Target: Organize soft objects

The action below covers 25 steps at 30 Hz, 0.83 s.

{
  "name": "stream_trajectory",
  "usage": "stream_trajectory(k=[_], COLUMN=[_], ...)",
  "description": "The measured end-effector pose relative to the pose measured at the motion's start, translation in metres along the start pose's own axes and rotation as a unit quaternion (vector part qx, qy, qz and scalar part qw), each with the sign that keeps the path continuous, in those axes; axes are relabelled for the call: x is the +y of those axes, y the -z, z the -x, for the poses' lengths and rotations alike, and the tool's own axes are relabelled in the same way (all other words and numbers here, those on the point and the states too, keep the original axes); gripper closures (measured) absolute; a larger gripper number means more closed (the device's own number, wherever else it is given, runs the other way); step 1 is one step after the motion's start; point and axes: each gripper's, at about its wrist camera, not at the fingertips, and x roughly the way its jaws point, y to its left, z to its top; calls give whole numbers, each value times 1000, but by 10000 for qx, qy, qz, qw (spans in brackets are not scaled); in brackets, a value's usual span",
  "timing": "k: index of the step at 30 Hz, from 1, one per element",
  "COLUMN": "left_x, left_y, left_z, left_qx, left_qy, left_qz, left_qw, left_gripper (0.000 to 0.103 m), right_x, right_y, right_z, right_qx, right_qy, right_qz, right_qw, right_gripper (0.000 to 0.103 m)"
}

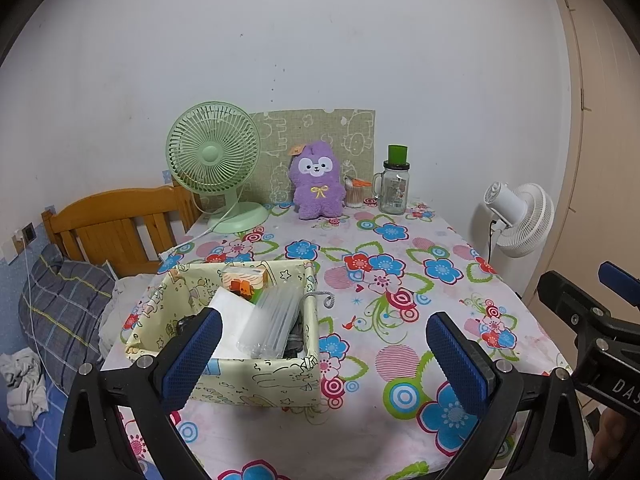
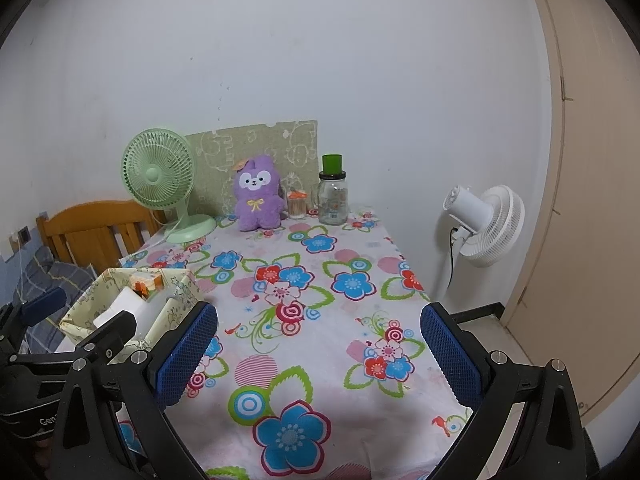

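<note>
Purple plush toy (image 1: 317, 185) sits upright at the counter's (image 1: 440, 344) far edge, between green fan (image 1: 214, 156) and jar (image 1: 394, 188). Left tongs (image 1: 324, 350) and right tongs (image 2: 320, 350) gape empty. Fabric box (image 1: 256, 376), seemingly full, stands near; stage unclear.

Bare tablecloth (image 2: 320, 312) between storage box (image 1: 248, 376) and plush (image 1: 318, 186).

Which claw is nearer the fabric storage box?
Left. The left claw hangs open right at the fabric storage box, one finger over its near rim. The right claw, also open, hangs over bare tablecloth beside it.
</note>
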Motion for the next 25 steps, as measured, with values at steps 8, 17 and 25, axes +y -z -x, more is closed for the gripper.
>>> stream_trajectory(k=[8,17,25], left_x=[-1,-4,-3], left_y=[0,-1,-3], left_z=[4,8,5], left_qx=[-9,-2,31], left_qy=[29,56,35], left_qz=[12,-8,32], left_qw=[10000,10000,10000], left_gripper=[0,0,0], right_x=[0,1,4], right_y=[-2,-3,-4], right_z=[4,7,6], right_qx=[-37,-49,-21], right_qy=[-27,-53,-58], right_qz=[-30,-15,-4], right_qw=[10000,10000,10000], right_gripper=[0,0,0])
